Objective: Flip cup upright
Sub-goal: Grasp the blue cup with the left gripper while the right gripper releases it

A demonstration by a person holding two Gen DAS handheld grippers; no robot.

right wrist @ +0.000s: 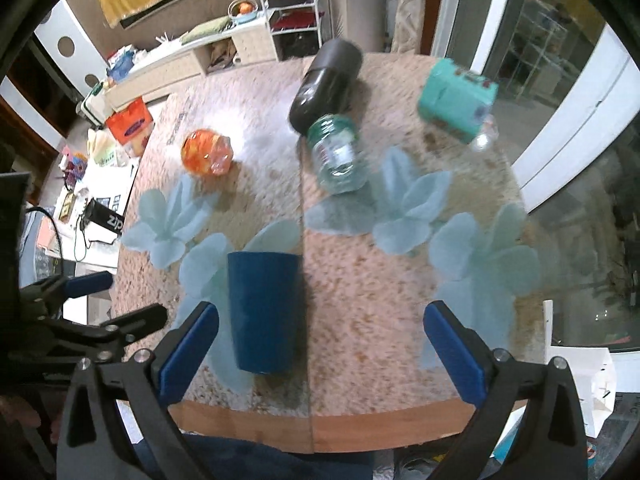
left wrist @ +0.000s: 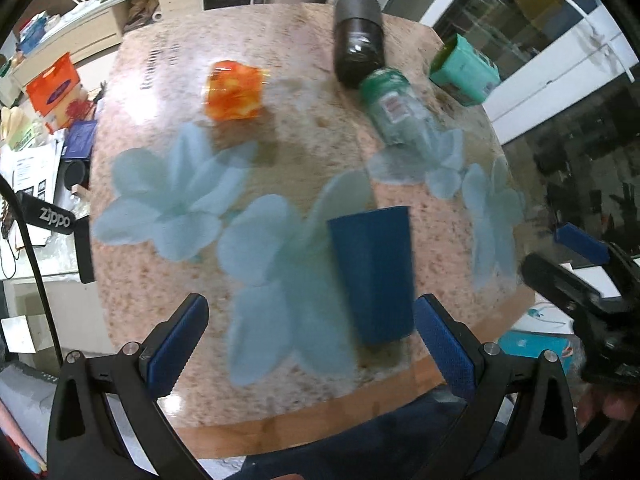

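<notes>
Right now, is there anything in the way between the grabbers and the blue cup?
No, nothing visible is. The blue cup sits near the table's front edge, just ahead of the open left gripper. The open right gripper has only bare tabletop before it. The bottles stand farther back.

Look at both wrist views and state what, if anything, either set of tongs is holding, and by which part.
Nothing is held. The left tongs and right tongs are both open, and the blue cup sits free on the table.
</notes>
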